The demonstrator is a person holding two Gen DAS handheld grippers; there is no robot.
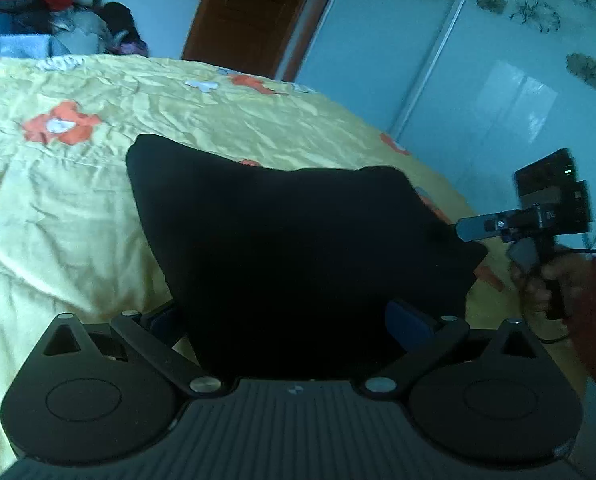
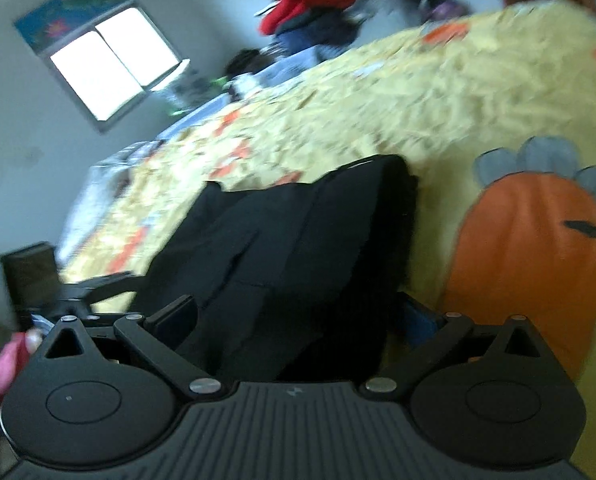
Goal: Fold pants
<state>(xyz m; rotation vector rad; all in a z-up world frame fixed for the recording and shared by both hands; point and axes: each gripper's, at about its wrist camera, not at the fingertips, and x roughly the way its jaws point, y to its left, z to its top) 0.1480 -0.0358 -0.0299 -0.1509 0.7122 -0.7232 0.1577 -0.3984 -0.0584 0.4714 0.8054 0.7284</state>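
Note:
Black folded pants (image 1: 281, 232) lie on the yellow flowered bed cover (image 1: 97, 208). My left gripper (image 1: 287, 316) is open, its blue-padded fingers (image 1: 412, 322) spread wide on either side of the near edge of the cloth. At the pants' right edge sits my right gripper (image 1: 464, 230), held by a hand in a red sleeve. The blurred right wrist view shows the pants (image 2: 298, 248) between the wide-apart fingers (image 2: 175, 314) of my right gripper (image 2: 298, 316), which is open. My left gripper (image 2: 97, 284) shows dimly at the left of that view.
A heap of mixed clothes (image 1: 45, 12) is piled at the far end of the bed. A brown door (image 1: 257, 12) and pale sliding wardrobe doors (image 1: 478, 80) stand beyond the bed. A large orange carrot print (image 2: 530, 264) marks the cover's hanging side; a window (image 2: 109, 60) lies beyond.

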